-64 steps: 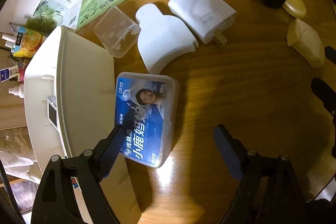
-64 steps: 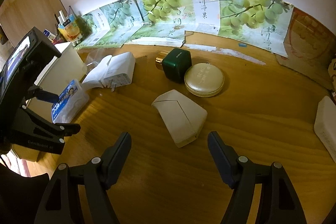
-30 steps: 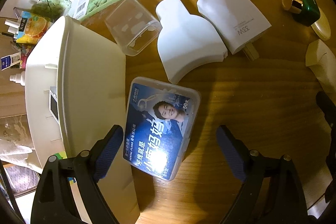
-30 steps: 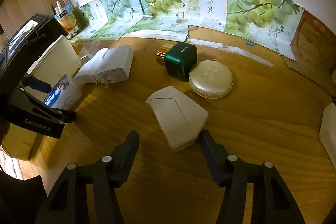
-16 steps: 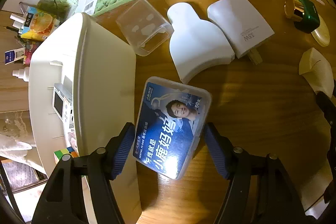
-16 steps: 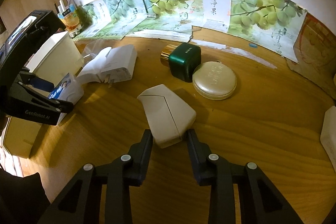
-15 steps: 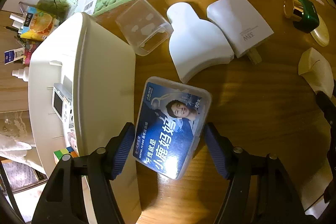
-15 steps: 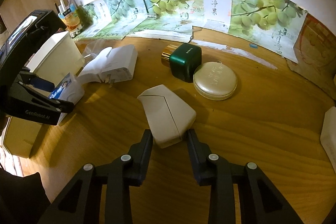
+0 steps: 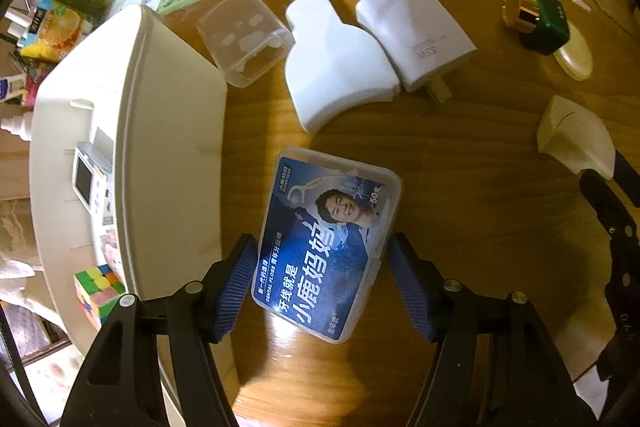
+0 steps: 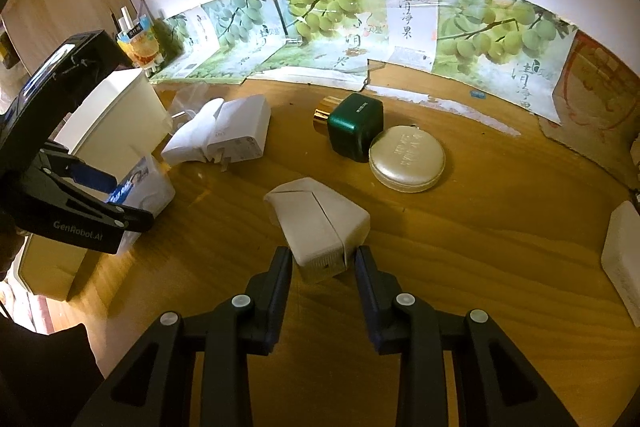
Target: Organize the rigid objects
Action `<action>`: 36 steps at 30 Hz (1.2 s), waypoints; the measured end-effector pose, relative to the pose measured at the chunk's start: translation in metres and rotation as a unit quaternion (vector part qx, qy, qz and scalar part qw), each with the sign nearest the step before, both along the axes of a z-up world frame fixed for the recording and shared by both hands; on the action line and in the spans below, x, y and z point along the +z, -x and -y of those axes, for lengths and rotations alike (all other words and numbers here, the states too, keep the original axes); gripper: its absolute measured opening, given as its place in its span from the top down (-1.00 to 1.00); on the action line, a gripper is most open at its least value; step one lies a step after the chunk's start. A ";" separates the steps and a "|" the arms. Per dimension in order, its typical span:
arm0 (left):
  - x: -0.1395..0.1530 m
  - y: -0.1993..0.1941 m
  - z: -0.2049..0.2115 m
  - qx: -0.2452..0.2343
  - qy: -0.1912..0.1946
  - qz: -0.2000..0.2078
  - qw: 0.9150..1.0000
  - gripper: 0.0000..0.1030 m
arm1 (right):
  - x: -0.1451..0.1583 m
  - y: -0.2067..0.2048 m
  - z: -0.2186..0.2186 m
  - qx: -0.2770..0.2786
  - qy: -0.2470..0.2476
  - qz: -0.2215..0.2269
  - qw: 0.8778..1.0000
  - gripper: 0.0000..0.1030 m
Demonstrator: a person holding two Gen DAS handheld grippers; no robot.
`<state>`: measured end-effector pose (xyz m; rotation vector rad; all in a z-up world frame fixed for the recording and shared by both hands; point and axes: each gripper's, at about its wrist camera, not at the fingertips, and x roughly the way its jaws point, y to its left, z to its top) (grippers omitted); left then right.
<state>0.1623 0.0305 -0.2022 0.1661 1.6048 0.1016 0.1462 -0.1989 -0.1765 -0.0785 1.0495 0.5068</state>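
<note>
The left gripper is closed about the lower end of the dental floss box, a blue pad pressed on each long side; the box's long axis runs from the gripper up and to the right, away from the white bin, and its printed lid faces the camera. The box sits just beside the white bin, over the wooden table; whether its underside still touches the wood cannot be told. The right gripper is narrowed onto the near, thin end of the beige wedge-shaped case, whose long axis runs away from the gripper toward the white charger; its broad end rests on the table. Farther from the bin lie a clear plastic box, a white bottle-shaped piece touching the charger, then a green cube with a gold cap and, touching it, a round gold compact. Inside the bin a small white device with a screen shows only partly, and a colour cube beside the bin is cut off by its wall. A white object at the right edge of the right wrist view is cropped. Grape-printed cartons line the white wall behind the table, and the light is dim and yellow.
</note>
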 end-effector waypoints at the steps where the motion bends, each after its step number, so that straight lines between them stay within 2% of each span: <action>1: 0.000 0.002 0.000 0.002 0.004 -0.001 1.000 -0.36 | 0.001 0.001 0.001 0.000 -0.001 0.001 1.000 0.37; 6: 0.005 0.018 0.002 0.009 0.021 -0.002 1.000 -0.35 | 0.009 0.006 0.003 0.000 -0.002 0.008 1.000 0.38; 8: 0.015 0.023 0.003 0.007 0.023 0.014 1.000 -0.09 | 0.013 0.009 0.004 0.001 -0.003 0.013 1.000 0.39; 10: 0.028 0.025 0.006 0.005 0.024 0.026 0.999 0.40 | 0.016 0.012 0.005 0.003 -0.005 0.016 1.000 0.40; 12: 0.035 0.025 0.003 0.024 0.067 0.018 0.997 0.47 | 0.019 0.014 0.005 0.004 -0.006 0.020 1.000 0.40; 18: 0.039 0.036 -0.005 0.043 0.085 0.011 0.995 0.49 | 0.029 0.023 0.006 0.006 -0.008 0.034 0.999 0.48; 19: 0.040 0.040 -0.011 0.050 0.095 0.008 0.994 0.49 | 0.030 0.024 0.006 0.007 -0.007 0.035 0.999 0.80; 20: 0.041 0.044 -0.015 0.056 0.104 0.005 0.993 0.49 | 0.031 0.026 0.007 0.007 -0.007 0.036 0.999 0.90; 21: 0.043 0.048 -0.017 0.058 0.110 0.006 0.992 0.49 | 0.032 0.027 0.008 0.005 -0.006 0.037 0.999 0.90; 23: 0.048 0.054 -0.022 0.063 0.113 0.012 0.992 0.43 | 0.033 0.029 0.010 0.003 -0.005 0.039 0.999 0.90; 26: 0.056 0.059 -0.026 0.061 0.086 0.025 0.994 0.16 | 0.035 0.032 0.012 -0.001 -0.002 0.041 0.999 0.90; 29: 0.061 0.063 -0.028 0.062 0.093 0.028 0.993 -0.06 | 0.036 0.034 0.014 -0.007 0.001 0.041 0.999 0.90; 31: 0.064 0.064 -0.029 0.068 0.100 0.029 0.992 -0.36 | 0.035 0.034 0.016 -0.015 0.001 0.037 0.999 0.89; 33: 0.066 0.063 -0.028 0.070 0.102 0.030 0.992 -0.48 | 0.035 0.034 0.019 -0.026 -0.003 0.034 0.999 0.89; 36: 0.068 0.059 -0.025 0.070 0.100 0.024 0.992 -0.53 | 0.036 0.033 0.026 -0.043 -0.012 0.030 0.999 0.87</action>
